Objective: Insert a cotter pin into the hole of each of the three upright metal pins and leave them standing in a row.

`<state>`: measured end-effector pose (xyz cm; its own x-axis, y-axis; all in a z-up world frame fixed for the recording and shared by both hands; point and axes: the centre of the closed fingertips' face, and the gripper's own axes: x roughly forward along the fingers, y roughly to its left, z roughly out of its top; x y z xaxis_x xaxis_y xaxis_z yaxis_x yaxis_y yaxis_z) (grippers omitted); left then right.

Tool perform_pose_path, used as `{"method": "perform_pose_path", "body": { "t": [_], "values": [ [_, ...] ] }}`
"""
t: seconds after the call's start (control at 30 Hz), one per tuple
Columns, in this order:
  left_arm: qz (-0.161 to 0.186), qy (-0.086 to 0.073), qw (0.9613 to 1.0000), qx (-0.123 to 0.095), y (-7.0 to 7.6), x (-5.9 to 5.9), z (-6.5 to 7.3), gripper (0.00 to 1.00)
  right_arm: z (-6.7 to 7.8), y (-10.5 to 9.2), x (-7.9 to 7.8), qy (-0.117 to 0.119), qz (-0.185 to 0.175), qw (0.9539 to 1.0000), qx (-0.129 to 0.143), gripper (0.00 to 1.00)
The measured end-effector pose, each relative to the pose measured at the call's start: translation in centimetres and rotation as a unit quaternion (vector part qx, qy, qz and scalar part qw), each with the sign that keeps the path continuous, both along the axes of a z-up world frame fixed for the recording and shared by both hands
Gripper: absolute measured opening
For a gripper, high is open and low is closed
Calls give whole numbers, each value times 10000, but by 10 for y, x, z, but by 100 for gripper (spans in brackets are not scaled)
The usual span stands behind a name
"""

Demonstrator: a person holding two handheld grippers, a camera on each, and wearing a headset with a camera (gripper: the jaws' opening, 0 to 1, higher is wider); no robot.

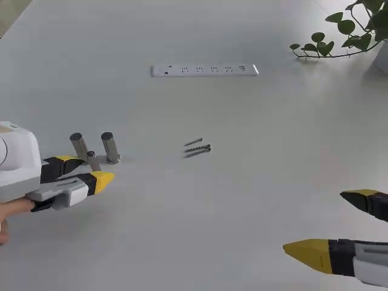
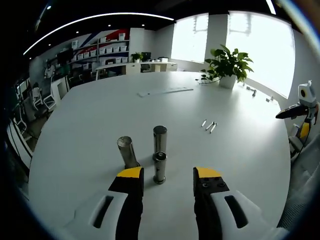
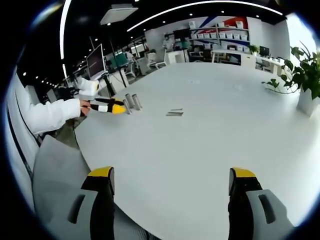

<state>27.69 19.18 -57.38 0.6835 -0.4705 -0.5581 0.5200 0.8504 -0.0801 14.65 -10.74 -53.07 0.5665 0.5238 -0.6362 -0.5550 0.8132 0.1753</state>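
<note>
Three upright metal pins stand close together at the left of the white table: one [image 1: 79, 145], one [image 1: 110, 147], and a shorter-looking one [image 1: 92, 160] in front. My left gripper [image 1: 85, 170] is open just in front of them; in the left gripper view the nearest pin [image 2: 160, 167] stands a little beyond the open jaws of my left gripper [image 2: 169, 175], untouched. Three cotter pins [image 1: 197, 148] lie loose mid-table, right of the metal pins. My right gripper [image 1: 319, 221] hangs open and empty at the near right, far from everything.
A white power strip [image 1: 204, 70] lies at the back of the table. A potted plant [image 1: 345, 33] stands at the far right corner. A person's white sleeve [image 3: 47, 116] reaches in behind the left gripper [image 3: 107, 106].
</note>
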Motion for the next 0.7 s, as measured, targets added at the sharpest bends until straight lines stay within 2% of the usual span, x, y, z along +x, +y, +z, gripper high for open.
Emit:
{"method": "perform_pose_path", "body": {
  "t": [0.1, 0.17, 0.33, 0.37, 0.5, 0.57, 0.6, 0.63, 0.7],
  "values": [
    [3, 21, 10000, 43, 0, 4, -4, 35, 1, 1, -2, -44, 43, 10000, -45, 93],
    [-5, -20, 10000, 73, 0, 8, -5, 31, 1, 2, -3, -42, 57, 10000, -11, 93],
    [-84, -129, 9999, 52, -1, 14, -3, 20, 2, 0, -5, -29, 25, 10000, -28, 93],
    [-193, -157, 9997, 33, -3, 14, -2, 18, 1, 0, -5, -27, 10, 10000, -30, 93],
    [-215, -211, 9995, -28, -3, 17, 2, 14, 0, 1, -7, -17, -17, 10000, -14, 93],
    [-151, -260, 9995, 44, 1, 20, 4, 8, 0, 2, -8, -6, -9, 10000, -18, 93],
    [-94, -231, 9997, -12, 3, 21, 5, 8, -1, 2, -8, -6, -15, 10000, -17, 93],
    [48, -115, 9999, -115, 4, 20, 4, 8, -1, 3, -8, -7, -21, 10000, -7, 93],
    [58, -134, 9999, -77, 6, 21, 4, 7, 0, 3, -8, -13, -26, 10000, 7, 93]
  ]
}}
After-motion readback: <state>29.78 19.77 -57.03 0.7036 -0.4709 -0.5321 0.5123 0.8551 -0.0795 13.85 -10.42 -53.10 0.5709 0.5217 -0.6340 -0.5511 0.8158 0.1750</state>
